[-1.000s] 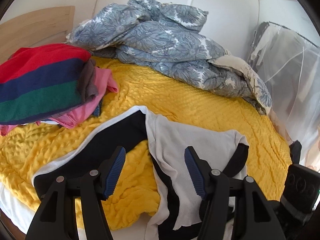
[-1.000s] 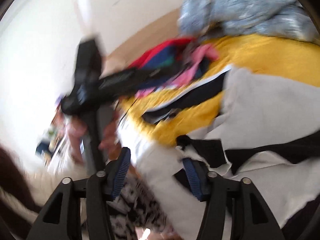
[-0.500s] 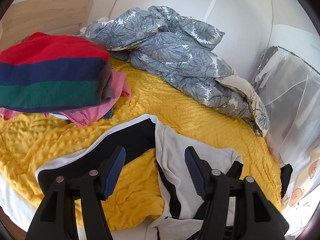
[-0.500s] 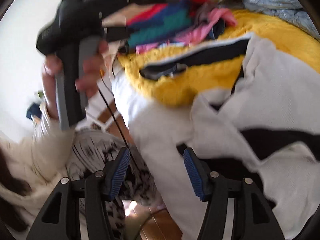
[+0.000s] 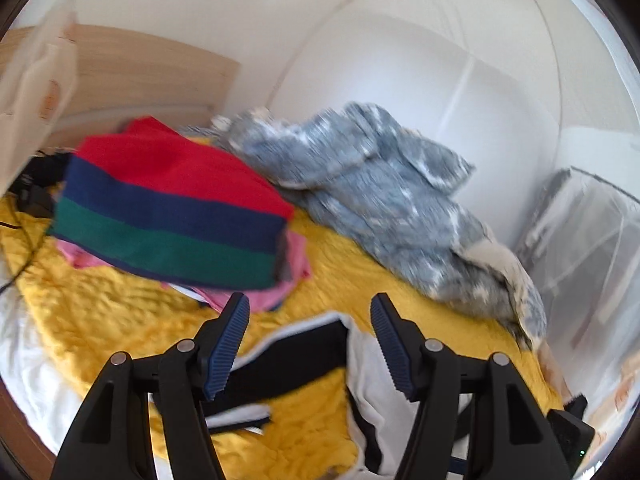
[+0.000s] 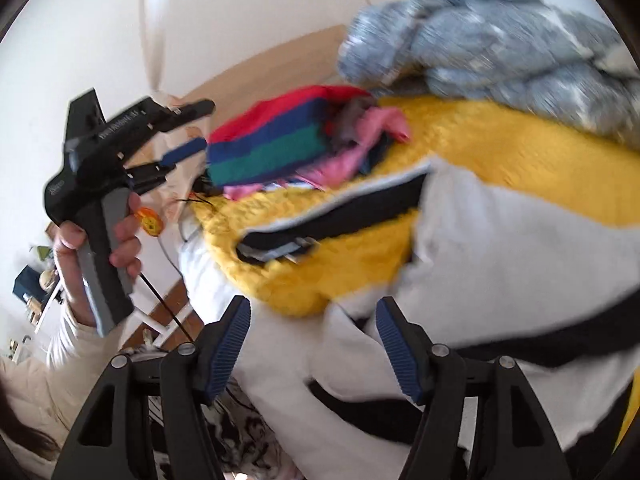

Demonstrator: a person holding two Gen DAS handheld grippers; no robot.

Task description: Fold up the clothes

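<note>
A white garment with black bands [image 6: 500,264] lies spread over the yellow blanket [image 6: 520,152] at the bed's near edge. My right gripper [image 6: 312,320] hovers just above its near hem. Its jaws are opening, with cloth below the gap and no pad pressing on it. My left gripper [image 5: 310,320] stands open and empty above the garment's black sleeve [image 5: 296,364]. In the right wrist view the left gripper [image 6: 196,128] is held up by a hand [image 6: 124,240], off the bed's left side. Both views are blurred.
A folded stack topped by a red, navy and green striped piece [image 5: 172,208] over pink clothes sits at the back left. A crumpled grey floral duvet [image 5: 380,208] fills the back. A wooden headboard [image 5: 132,76] and a sheer net [image 5: 592,248] border the bed.
The left gripper has risen and swung left, so the garment sits lower in its view and the striped stack nearer the middle. The right gripper's jaws have widened and it has shifted over the hem.
</note>
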